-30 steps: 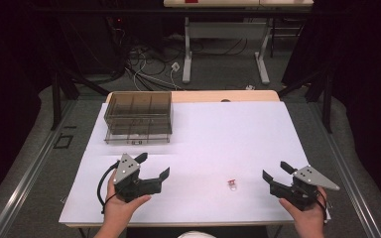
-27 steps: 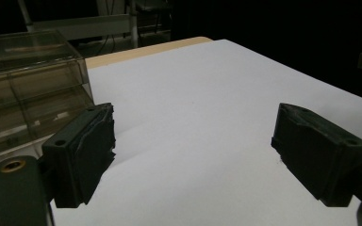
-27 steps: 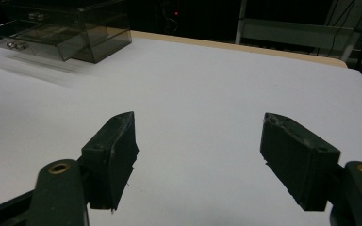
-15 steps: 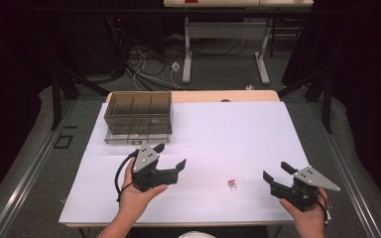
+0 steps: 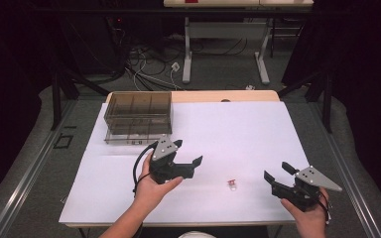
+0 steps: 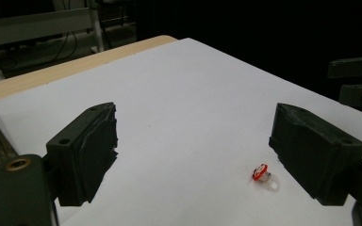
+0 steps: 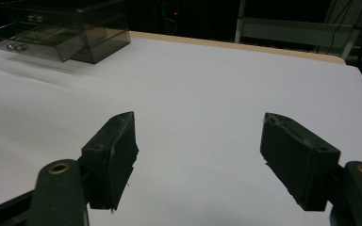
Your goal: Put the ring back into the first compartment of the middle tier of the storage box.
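You've got two tongs, left tongs (image 5: 187,165) and right tongs (image 5: 277,173), both wide open and empty; one small red-capped piece (image 5: 232,184), one smoky drawer box (image 5: 138,116), white surface (image 5: 238,129), dark room.

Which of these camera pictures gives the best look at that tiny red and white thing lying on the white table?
The left gripper view: the tiny red and white thing lies close, near one black jaw, showing a red cap and pale ring. The high view shows it as a speck.
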Tool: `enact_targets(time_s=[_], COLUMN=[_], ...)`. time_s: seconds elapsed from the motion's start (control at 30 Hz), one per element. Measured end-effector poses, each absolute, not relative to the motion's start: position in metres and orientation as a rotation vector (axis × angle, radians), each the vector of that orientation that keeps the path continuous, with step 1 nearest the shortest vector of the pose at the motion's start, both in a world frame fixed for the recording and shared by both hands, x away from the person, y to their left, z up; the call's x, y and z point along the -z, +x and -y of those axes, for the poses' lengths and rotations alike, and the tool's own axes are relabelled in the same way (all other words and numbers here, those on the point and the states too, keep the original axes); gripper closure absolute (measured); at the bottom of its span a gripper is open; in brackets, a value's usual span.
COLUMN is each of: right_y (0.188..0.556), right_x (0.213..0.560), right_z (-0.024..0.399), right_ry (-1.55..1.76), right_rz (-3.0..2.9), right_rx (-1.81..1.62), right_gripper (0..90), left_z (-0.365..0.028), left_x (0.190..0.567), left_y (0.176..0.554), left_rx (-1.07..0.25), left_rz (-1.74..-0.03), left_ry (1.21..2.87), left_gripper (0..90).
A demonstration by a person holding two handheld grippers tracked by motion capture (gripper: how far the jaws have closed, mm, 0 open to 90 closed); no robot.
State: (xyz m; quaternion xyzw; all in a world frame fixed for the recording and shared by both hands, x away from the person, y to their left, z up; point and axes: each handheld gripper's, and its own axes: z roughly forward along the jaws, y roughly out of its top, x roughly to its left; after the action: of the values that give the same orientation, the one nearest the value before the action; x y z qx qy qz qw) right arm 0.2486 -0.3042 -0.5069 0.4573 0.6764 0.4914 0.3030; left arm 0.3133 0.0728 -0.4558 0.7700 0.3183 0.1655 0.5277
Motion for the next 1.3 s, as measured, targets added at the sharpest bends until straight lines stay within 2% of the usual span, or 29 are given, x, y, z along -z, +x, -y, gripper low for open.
enact_targets(time_s=[0.83, 1.3], right_y=[0.251, 0.252], right_x=[0.51, 0.511], right_z=[0.305, 0.306], right_ry=[1.225, 1.233], right_rz=[-1.808, -1.811], right_rx=[-1.324, -1.33], right_gripper=[21.6, 21.1], left_z=[-0.008, 0.015], left_x=[0.471, 0.485], left_y=[0.331, 0.335], left_rx=[-0.312, -0.307], left_rz=[-0.667, -0.62], left_ry=[1.962, 2.051], left_gripper=[17.9, 23.9])
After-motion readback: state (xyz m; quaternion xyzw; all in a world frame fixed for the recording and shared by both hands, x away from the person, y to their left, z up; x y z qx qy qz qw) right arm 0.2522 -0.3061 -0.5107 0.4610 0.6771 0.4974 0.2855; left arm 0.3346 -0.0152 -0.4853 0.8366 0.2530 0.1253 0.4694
